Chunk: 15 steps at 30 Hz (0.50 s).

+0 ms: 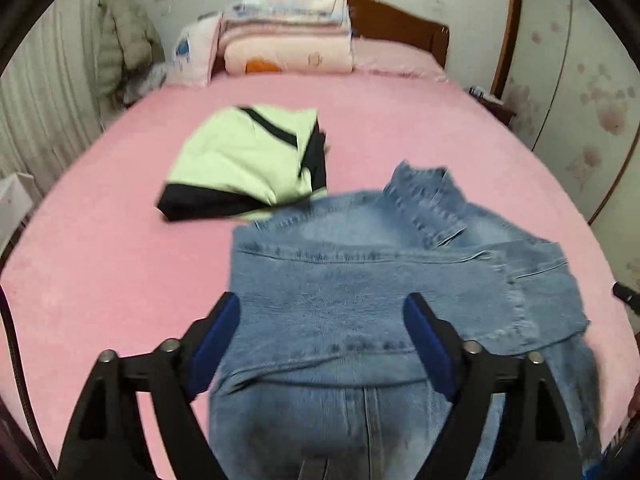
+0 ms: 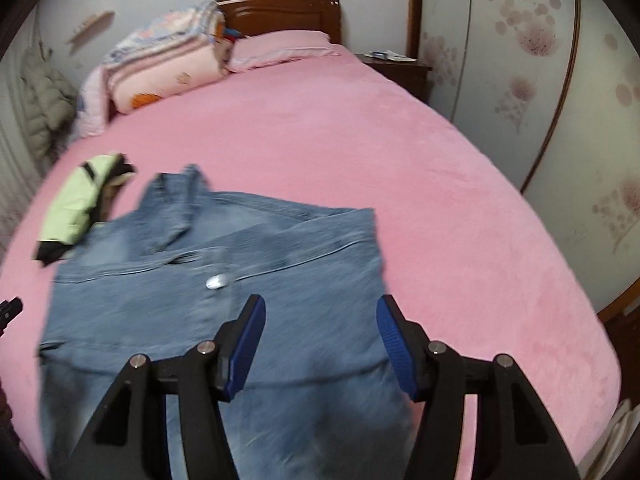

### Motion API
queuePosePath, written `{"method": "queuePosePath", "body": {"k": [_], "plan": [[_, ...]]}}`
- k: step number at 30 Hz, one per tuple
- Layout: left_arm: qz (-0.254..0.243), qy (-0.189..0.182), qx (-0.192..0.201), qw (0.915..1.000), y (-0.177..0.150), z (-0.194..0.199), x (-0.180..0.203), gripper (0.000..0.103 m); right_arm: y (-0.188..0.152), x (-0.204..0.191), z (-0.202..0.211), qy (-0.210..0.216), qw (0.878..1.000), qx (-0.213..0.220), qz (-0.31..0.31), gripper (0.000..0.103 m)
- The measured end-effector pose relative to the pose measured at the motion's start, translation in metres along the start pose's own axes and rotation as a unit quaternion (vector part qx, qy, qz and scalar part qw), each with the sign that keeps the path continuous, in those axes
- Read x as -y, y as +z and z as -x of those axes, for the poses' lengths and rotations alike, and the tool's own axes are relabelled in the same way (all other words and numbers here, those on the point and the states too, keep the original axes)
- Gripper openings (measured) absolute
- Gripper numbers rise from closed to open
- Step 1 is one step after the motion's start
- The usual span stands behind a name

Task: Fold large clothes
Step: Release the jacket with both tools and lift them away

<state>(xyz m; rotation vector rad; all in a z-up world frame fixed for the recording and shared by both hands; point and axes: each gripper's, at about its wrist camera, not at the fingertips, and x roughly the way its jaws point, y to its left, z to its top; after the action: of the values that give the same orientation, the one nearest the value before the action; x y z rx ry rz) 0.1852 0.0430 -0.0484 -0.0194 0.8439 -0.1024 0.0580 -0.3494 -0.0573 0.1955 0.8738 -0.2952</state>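
Lying on the pink bed (image 1: 100, 264), the denim jacket (image 1: 360, 280) is seen under the open left gripper (image 1: 322, 312), a green garment (image 1: 244, 160) beside it. Above the jacket (image 2: 200, 320), the right gripper (image 2: 320, 312) is held open.

- Bare pink bed (image 2: 440, 200) stretches right of and beyond the denim jacket (image 2: 240, 280); open passage there
- Folded green-black garment (image 1: 248, 160) lies touching the jacket's far-left edge
- Stacked quilts (image 1: 288, 40) line the headboard
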Motion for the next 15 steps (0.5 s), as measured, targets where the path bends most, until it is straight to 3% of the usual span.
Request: {"method": "queuePosePath", "body": {"k": [8,15], "plan": [[0.008,0.008,0.047,0.9989,-0.021,0.098,-0.006,0.098,-0.025,-0.011,0.071,0.042,0.999,0.024,0.005,0.058],[0.029,0.009,0.04,0.9987,-0.054,0.15,-0.01,0.098,-0.048,-0.019,0.144,0.077,0.995,0.065,0.025,0.064]]}}
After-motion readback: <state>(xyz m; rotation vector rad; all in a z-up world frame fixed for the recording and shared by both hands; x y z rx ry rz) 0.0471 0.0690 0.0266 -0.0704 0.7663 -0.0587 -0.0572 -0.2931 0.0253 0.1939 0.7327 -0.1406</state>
